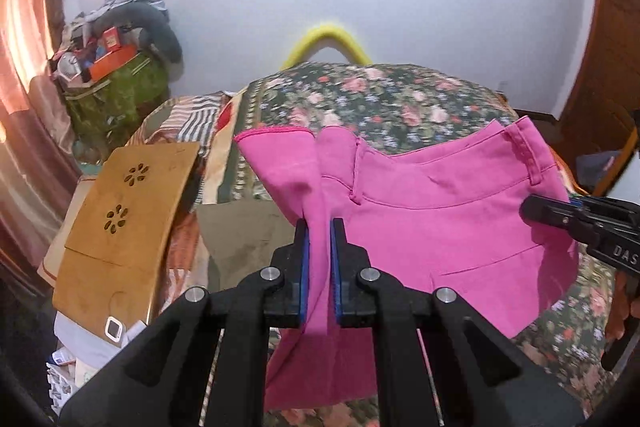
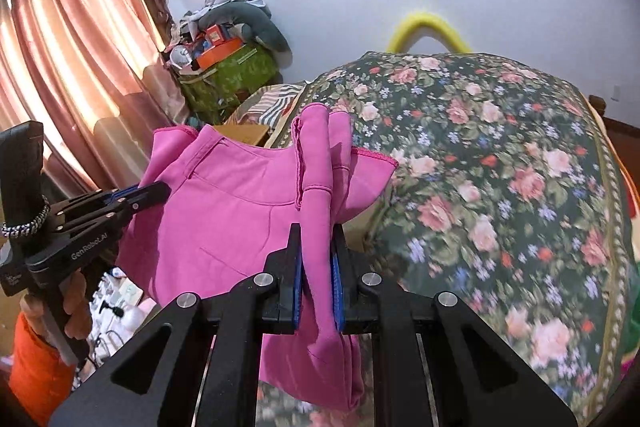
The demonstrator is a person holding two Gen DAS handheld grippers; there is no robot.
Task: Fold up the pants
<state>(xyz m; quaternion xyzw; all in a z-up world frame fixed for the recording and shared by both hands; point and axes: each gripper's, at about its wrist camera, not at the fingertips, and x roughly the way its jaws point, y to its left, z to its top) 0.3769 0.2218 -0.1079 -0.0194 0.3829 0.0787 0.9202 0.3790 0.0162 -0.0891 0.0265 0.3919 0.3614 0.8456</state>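
Note:
Bright pink pants hang in the air between both grippers above a floral bed. My left gripper is shut on a bunched fold at the pants' left end. It also shows at the left of the right wrist view, pinching the fabric edge. My right gripper is shut on a bunched fold of the pants at the other end. It shows at the right of the left wrist view. The waistband with a belt loop faces up. The lower part of the pants hangs below the fingers.
The bed has a dark floral cover. A wooden lap table lies at the bed's left edge. A green bag piled with clutter stands by the curtains. A yellow curved object leans on the far wall.

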